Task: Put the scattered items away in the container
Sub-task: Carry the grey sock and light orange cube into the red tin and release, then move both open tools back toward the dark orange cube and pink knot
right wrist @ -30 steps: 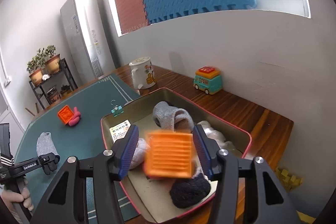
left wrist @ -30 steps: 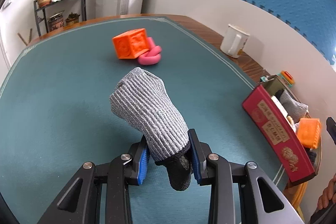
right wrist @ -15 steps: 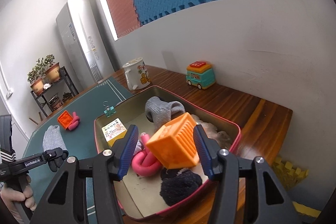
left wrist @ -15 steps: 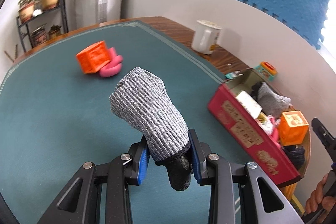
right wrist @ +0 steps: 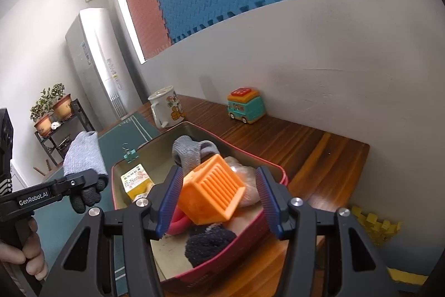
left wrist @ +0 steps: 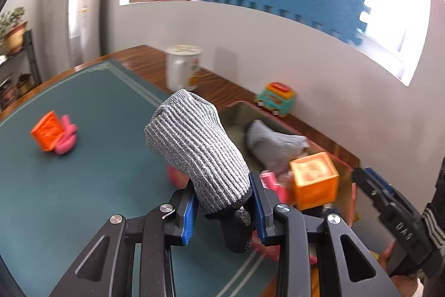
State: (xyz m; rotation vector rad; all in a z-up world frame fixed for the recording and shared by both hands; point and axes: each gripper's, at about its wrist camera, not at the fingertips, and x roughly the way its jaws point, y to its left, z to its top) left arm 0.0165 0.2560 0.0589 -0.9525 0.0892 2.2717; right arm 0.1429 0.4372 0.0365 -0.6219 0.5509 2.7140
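Two grippers: my left gripper (left wrist: 224, 209) pinches a glove (left wrist: 197, 149) near the tin (right wrist: 267, 227). My right gripper (right wrist: 219, 198) gapes, empty (cube (right wrist: 211, 192) lies in the tin).

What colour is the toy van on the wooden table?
Teal with an orange-and-red roof, clearest in the right wrist view.

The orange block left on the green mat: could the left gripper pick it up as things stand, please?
Probably not yet: the left gripper is shut on the grey glove, so its jaws are occupied. The orange block itself lies exposed on the mat, a pink ring against it.
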